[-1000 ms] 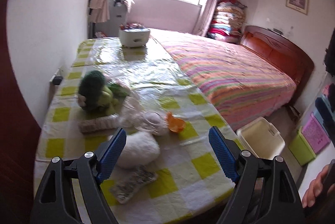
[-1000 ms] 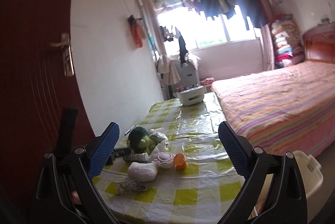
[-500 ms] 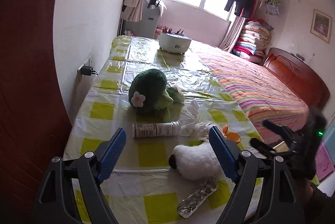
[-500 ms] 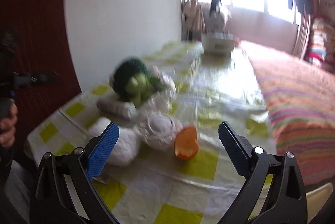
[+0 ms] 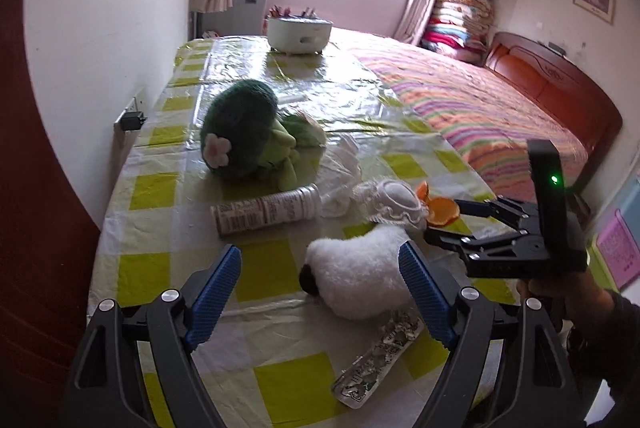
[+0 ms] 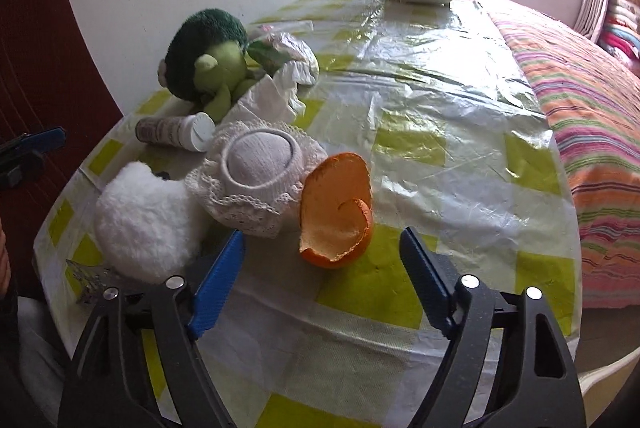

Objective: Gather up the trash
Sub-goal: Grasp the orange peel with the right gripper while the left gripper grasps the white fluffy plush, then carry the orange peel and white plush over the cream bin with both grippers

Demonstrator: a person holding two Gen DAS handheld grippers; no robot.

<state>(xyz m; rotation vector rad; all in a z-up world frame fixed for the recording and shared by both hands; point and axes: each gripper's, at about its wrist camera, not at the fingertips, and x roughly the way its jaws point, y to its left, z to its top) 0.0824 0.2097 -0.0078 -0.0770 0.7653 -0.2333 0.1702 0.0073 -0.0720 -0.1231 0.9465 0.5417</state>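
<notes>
Orange curled citrus peel (image 6: 336, 212) was target; right gripper (image 6: 320, 260) jaws closing, peel just ahead, ungripped. Left gripper (image 5: 320, 280) wide, empty. Next: advance, pinch.

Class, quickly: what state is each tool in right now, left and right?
Left tool: open, holding nothing.
Right tool: closing, pads not yet on the orange peel just ahead.

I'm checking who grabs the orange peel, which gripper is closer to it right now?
Right. The right gripper sits just short of the orange peel, jaws closing, not yet touching it. The left gripper is farther back, by the white plush toy.
</notes>
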